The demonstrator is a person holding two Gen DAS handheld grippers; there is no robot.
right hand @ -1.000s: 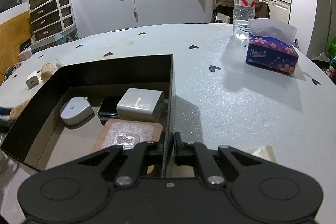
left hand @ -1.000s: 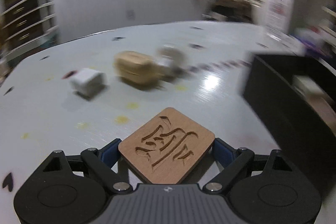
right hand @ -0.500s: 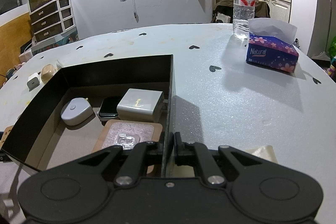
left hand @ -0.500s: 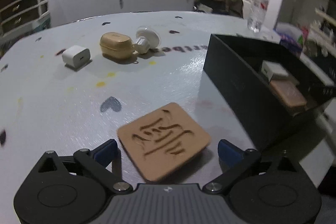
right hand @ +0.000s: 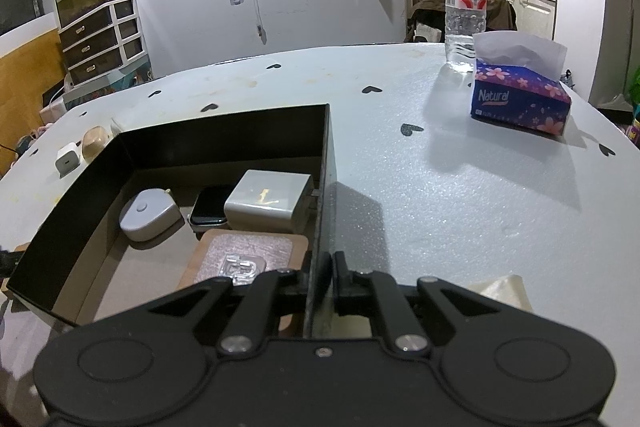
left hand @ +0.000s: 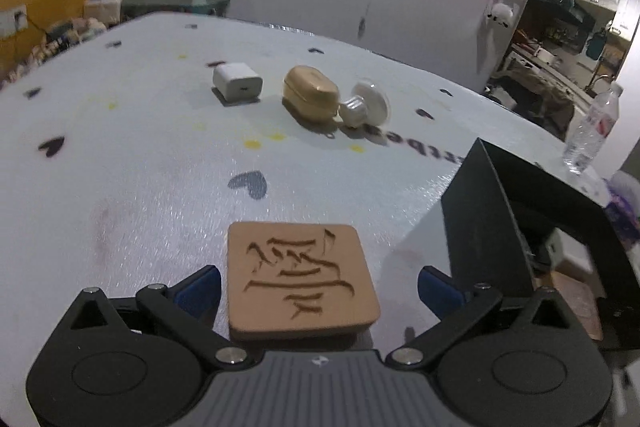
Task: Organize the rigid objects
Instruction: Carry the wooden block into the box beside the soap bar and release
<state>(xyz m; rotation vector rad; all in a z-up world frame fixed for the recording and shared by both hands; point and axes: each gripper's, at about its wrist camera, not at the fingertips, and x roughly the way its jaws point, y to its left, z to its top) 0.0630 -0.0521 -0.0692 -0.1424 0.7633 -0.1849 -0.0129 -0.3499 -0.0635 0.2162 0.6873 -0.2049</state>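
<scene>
A carved wooden coaster (left hand: 300, 279) lies on the white table between the spread fingers of my left gripper (left hand: 318, 287), which is open and not touching it. A black box (left hand: 520, 227) stands to its right. My right gripper (right hand: 322, 273) is shut on the box's right wall (right hand: 324, 163). Inside the box lie a white charger block (right hand: 268, 199), a smartwatch (right hand: 210, 211), a grey rounded device (right hand: 148, 215) and a brown pad (right hand: 248, 259). A white plug adapter (left hand: 237, 81), a gold earbud case (left hand: 311, 95) and a white knob (left hand: 366, 105) sit further back on the table.
A water bottle (right hand: 466, 3) and a purple tissue box (right hand: 520, 95) stand at the far right of the table. A cream scrap (right hand: 500, 291) lies by my right gripper. Drawers (right hand: 100, 39) stand beyond the table's left edge.
My left gripper opened and let go of the coaster, which now lies flat on the table. The left view swung and pulled back. The right gripper stayed clamped on the box wall.
</scene>
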